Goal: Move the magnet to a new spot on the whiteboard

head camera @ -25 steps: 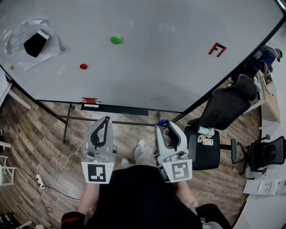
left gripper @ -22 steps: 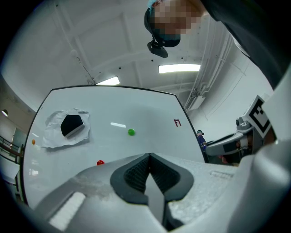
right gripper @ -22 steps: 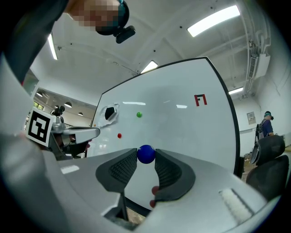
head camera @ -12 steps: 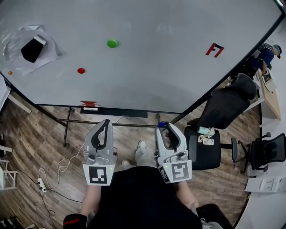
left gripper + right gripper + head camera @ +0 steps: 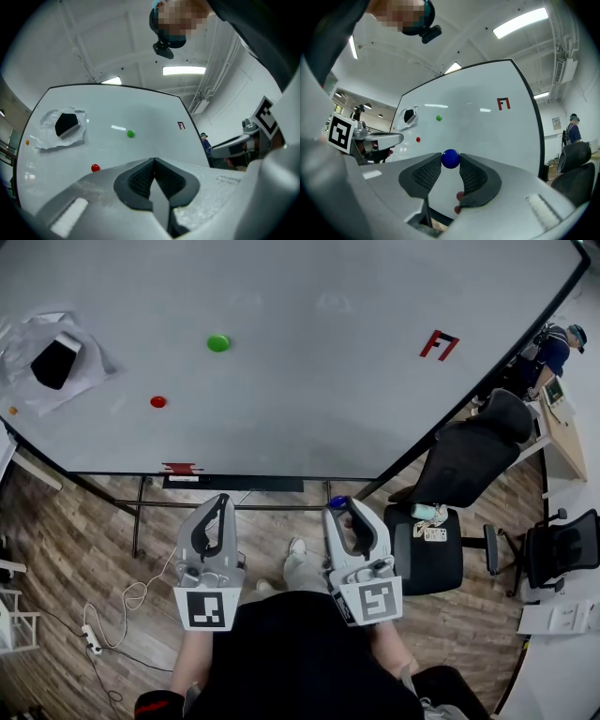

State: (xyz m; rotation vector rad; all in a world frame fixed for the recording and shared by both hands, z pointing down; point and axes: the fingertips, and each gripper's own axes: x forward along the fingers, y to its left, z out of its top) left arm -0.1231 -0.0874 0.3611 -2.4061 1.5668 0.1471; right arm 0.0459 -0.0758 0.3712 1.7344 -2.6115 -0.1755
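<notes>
Though apart from the whiteboard (image 5: 328,381), blue magnet (image 5: 451,158) tight between tips of right claw (image 5: 450,164); left claw (image 5: 153,162) closed.

Head view looks steeply down; both gripper views face forward at the shared whiteboard (image 5: 328,381).

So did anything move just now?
Nothing really moved. Only the head view shifted, so the green magnet and red magnet slid down-left in the picture but kept their spots on the whiteboard. The right gripper still pinches the blue magnet in its fingers; the left gripper stays shut and empty.
</notes>
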